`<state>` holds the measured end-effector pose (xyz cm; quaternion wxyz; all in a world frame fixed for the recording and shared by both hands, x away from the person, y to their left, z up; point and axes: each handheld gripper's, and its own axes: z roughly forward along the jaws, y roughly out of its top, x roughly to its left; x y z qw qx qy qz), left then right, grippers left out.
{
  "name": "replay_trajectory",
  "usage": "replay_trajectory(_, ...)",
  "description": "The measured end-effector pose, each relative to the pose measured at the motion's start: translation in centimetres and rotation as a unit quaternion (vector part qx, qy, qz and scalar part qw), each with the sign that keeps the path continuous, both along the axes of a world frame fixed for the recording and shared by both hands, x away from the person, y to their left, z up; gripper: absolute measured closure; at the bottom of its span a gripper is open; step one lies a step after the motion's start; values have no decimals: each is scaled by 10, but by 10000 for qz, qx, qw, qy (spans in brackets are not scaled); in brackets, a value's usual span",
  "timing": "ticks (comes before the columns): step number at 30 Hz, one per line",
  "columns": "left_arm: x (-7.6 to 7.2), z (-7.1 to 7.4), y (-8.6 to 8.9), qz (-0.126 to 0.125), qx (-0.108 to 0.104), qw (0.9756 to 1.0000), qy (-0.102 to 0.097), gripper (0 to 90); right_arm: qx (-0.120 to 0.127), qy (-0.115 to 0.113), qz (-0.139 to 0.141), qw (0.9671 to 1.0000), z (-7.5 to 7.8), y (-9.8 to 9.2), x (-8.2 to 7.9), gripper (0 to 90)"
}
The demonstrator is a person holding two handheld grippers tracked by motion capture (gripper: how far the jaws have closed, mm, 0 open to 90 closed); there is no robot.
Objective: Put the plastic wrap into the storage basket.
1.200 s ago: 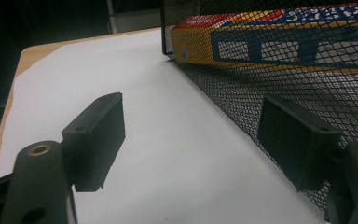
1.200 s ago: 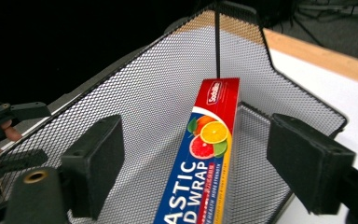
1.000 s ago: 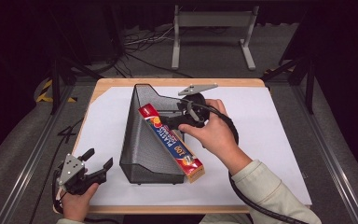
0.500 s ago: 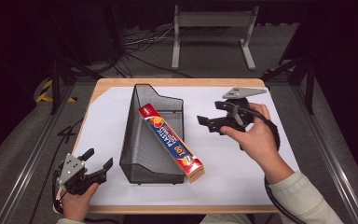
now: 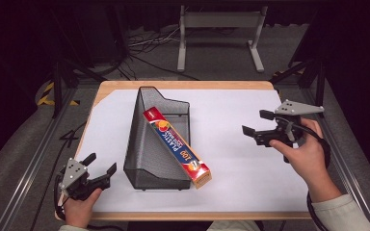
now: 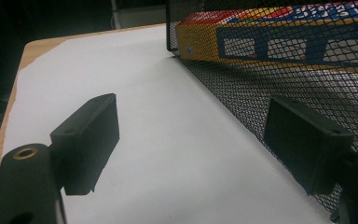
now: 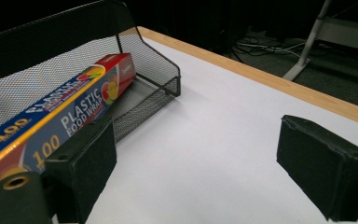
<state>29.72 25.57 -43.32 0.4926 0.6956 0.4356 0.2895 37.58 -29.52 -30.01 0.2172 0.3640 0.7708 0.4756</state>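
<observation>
On the wooden table (image 5: 183, 85), covered by a white paper sheet (image 5: 236, 125), a black wire-mesh file holder (image 5: 147, 144) is seen standing left of centre. Inside it a long red, blue and yellow box of plastic food wrap (image 5: 176, 145) is laid at a slant, its far end resting against the holder's back corner and its near end jutting out over the low front edge toward the person. In the right gripper view the lettering "PLASTIC FOOD WRAP" is read on the box (image 7: 70, 116), with the mesh wall (image 7: 42, 70) rising behind it.

At the near left corner of the table the left gripper (image 5: 99, 171) is held low by the left hand (image 5: 79, 209), its jaws spread apart with nothing between them; in the left gripper view the mesh side of the holder (image 6: 270, 88) is seen just beside the right-hand jaw.

Over the right part of the sheet the right gripper (image 5: 257, 125) is held by the right hand (image 5: 306, 154), well apart from the holder, pointed leftward toward it. Its jaws are likewise parted and empty.
</observation>
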Motion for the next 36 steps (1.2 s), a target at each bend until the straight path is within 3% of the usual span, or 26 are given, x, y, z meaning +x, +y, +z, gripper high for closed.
replay_trajectory(6,0,0,-1,-9,13,10000,-8,192,23,-36,-44,10000,-23,-23,-2,97)
replay_trajectory(7,0,0,-1,1,17,10000,-4,192,-18,50,-78,10000,-36,-29,-3,95)
replay_trajectory(8,0,-1,-1,4,32,10000,-11,192,-18,50,-78,10000,-36,-29,-3,95)
replay_trajectory(10,0,-1,-1,1,43,10000,-3,191,-2,134,-98,9999,-51,-34,-5,95)
replay_trajectory(11,1,-1,-1,4,56,10000,1,191,57,206,-102,9997,-66,-38,-6,94)
replay_trajectory(13,1,-2,-1,54,55,10000,-22,185,130,217,-117,9996,-79,-42,-8,80)
replay_trajectory(15,1,-2,0,87,65,9999,-68,169,165,3,-178,9997,-90,-46,-10,64)
replay_trajectory(16,1,-2,0,87,65,9999,-68,165,165,3,-178,9997,-90,-46,-10,64)
replay_trajectory(17,1,-2,0,88,75,9999,-72,165,230,-165,-225,9993,-96,-47,-10,44)
replay_trajectory(18,1,-2,0,89,59,9999,-67,162,253,-168,-297,9991,-109,-49,-10,40)
replay_trajectory(19,1,-2,-1,80,60,9999,-69,162,253,-168,-297,9991,-109,-49,-10,40)
replay_trajectory(22,3,-3,-2,22,101,9999,-54,162,-113,-144,-164,9997,-123,-51,-13,40)
replay_trajectory(28,6,-5,-3,-55,118,9999,27,162,-31,104,-224,9997,-137,-59,-20,40)
replay_trajectory(36,8,-7,-2,-80,136,9998,109,163,-86,134,-202,9997,-139,-58,-22,39)
